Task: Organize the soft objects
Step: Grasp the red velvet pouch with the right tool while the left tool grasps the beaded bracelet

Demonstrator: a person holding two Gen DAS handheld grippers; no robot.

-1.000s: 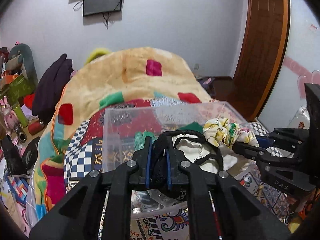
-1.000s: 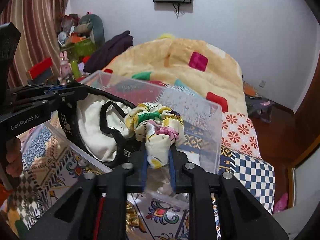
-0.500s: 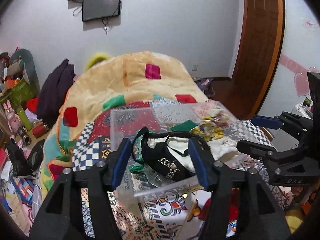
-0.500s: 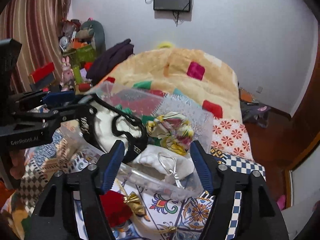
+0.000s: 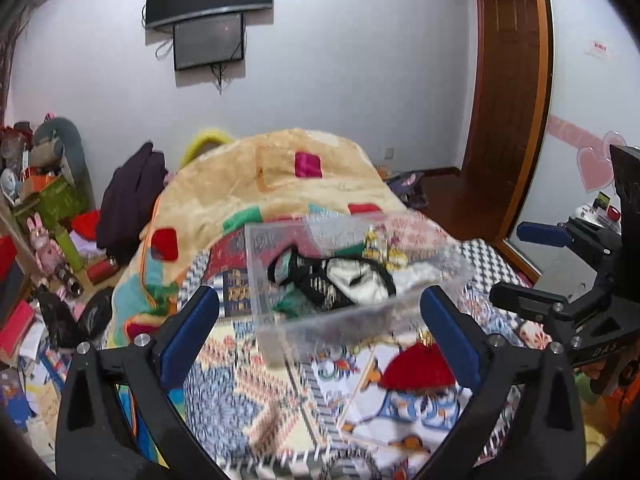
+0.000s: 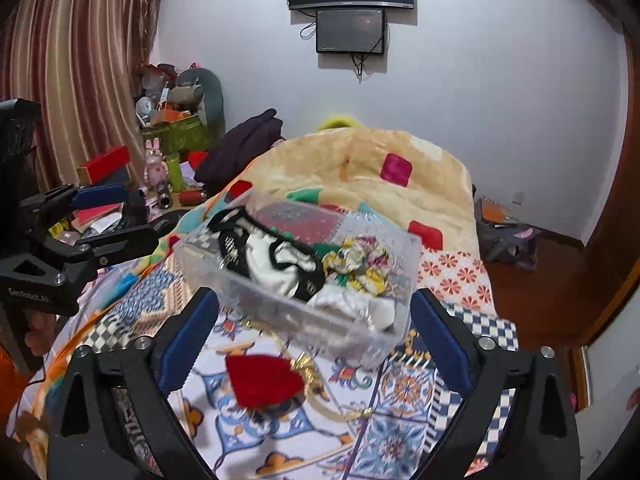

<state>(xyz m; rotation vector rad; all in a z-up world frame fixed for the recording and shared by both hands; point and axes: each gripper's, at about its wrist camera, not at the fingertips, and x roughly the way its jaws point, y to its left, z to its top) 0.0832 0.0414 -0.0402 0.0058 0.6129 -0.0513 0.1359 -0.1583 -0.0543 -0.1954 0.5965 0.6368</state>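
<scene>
Hovering over a bed (image 6: 400, 432) spread with patterned quilts, left gripper (image 5: 320, 336) and right gripper (image 6: 312, 328), both with jaws spread wide and gripping nothing, blue pads facing a clear bin (image 6: 360, 332). Lying nearest on the quilt, just short of the bin, a red cloth (image 6: 262, 378) with gold trim, seen also in the left view (image 5: 416, 370). Resting on the bed beyond it, the bin, long axis running across the left view and slanting from near right to far left in the right view. Piled inside: a black-and-white garment (image 6: 276, 258) toward the left end, long way along the bin; a yellow floral scrunchie (image 6: 356, 264) toward the right end; white fabric (image 6: 352, 306) against the near wall; a glimpse of green underneath. Shown in the left view as well, garment (image 5: 340, 280) and scrunchie (image 5: 384, 248), blurred. Heaped behind the bin, a tan blanket (image 6: 380, 160) with coloured squares. Draped at its far left, dark clothing (image 6: 244, 140). Crowding the left corner, toys and boxes (image 6: 172, 128) beside striped curtains (image 6: 72, 60). Mounted on the pale far wall, two screens (image 6: 352, 4), one above the other. Framing the right side, a wooden door (image 5: 508, 100) above a dark wood floor (image 6: 532, 260).
</scene>
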